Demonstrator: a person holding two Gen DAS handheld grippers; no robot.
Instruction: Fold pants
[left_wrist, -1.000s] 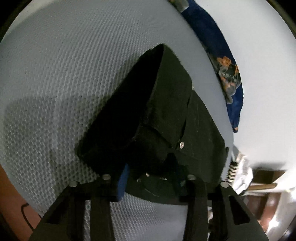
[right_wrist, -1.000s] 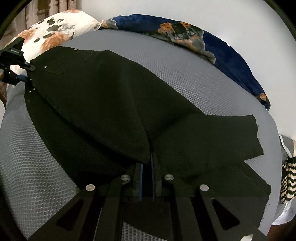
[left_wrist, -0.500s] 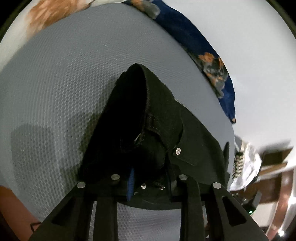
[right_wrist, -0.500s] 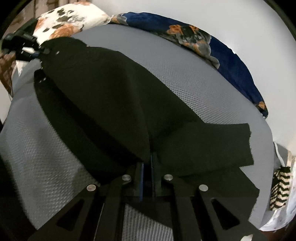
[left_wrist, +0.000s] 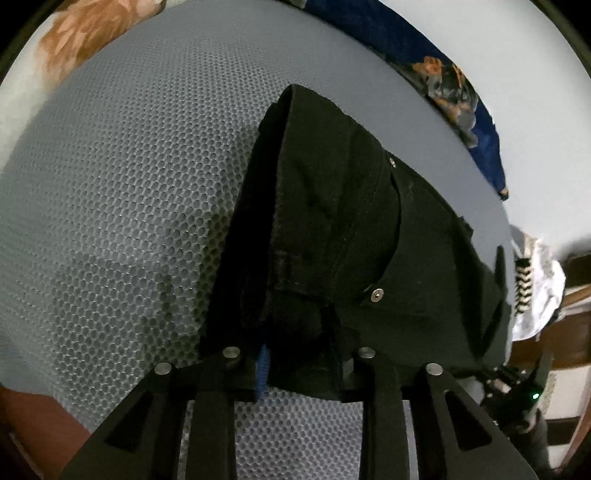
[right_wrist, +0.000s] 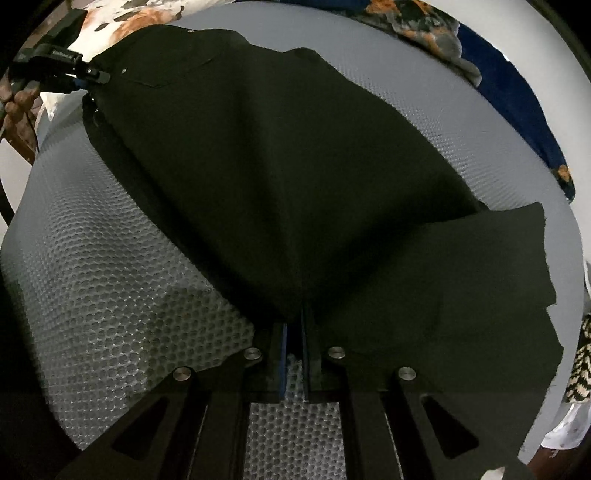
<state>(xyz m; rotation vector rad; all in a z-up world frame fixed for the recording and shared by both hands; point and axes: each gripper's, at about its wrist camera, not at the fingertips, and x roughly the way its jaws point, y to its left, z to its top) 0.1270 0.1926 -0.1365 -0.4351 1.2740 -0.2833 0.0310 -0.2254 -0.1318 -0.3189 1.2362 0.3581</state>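
Note:
The black pants (right_wrist: 280, 177) lie spread over a grey mesh-covered mattress (right_wrist: 110, 295). My right gripper (right_wrist: 293, 332) is shut on a pinched fold of the pants leg and lifts it into a ridge. My left gripper (left_wrist: 295, 354) is shut on the bunched waistband end of the pants (left_wrist: 332, 229), near a metal rivet (left_wrist: 377, 294). The left gripper also shows in the right wrist view (right_wrist: 92, 75) at the far left, clamped on the waist corner. The hem end (right_wrist: 517, 295) lies flat to the right.
A dark blue floral cloth (right_wrist: 517, 92) lies along the far edge of the mattress. A white floral pillow (left_wrist: 74, 55) sits at the far left corner. A black-and-white patterned item (left_wrist: 524, 280) and wooden furniture lie off the right edge.
Both grippers have carried the held pants across the mattress; the upper layer now spreads wider over the lower one. The left gripper's jaws have closed tighter on the waistband.

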